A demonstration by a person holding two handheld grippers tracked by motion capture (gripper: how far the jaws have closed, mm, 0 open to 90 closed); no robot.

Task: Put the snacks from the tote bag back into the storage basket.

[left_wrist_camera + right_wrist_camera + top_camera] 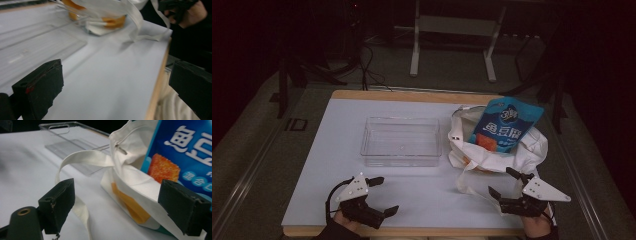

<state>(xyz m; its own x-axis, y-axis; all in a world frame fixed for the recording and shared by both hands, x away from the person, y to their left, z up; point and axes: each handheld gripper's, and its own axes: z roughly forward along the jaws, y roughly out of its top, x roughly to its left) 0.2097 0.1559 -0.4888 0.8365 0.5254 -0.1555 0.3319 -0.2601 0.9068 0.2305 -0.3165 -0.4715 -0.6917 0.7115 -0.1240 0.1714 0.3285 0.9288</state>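
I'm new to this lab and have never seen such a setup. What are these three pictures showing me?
A person holds a hand-operated gripper in each hand. One camera looks down from above; the other two ride on the grippers, looking out between their black fingers. On the white table lie a clear plastic tray and a white cloth bag with a blue snack packet sticking out. The left gripper and right gripper are both open, holding nothing; the right one sits just before the bag.

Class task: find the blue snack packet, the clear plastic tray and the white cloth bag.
blue snack packet (507, 125): high view, middle of its printed front.
clear plastic tray (401, 156): high view, near wall.
white cloth bag (135, 180): right gripper view, side panel.
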